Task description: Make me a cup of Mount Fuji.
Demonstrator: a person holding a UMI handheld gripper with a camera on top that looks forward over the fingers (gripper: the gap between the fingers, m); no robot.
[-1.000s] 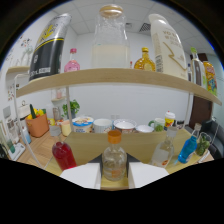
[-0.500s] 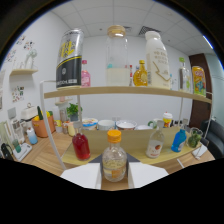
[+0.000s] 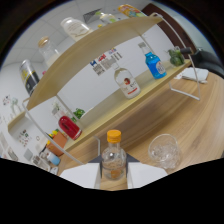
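A small clear bottle (image 3: 114,157) with an orange cap and amber liquid low inside stands between my fingers, and my gripper (image 3: 114,173) is shut on it. My white fingers (image 3: 82,176) flank it on both sides. An empty cut-glass tumbler (image 3: 163,151) sits on the wooden table (image 3: 200,120), just ahead of my right finger and beside the bottle. The whole scene appears tilted, with the shelf sloping upward to the right.
Beyond the fingers stands a two-level wooden shelf (image 3: 95,47). Its lower board holds a red bottle (image 3: 70,126), a clear bottle with a red label (image 3: 126,82) and a blue bottle (image 3: 155,65). A black can (image 3: 30,77) and jars stand on top.
The gripper has rolled to one side with the bottle still held, so the shelf now looks slanted. The tumbler has come into view beside the right finger.
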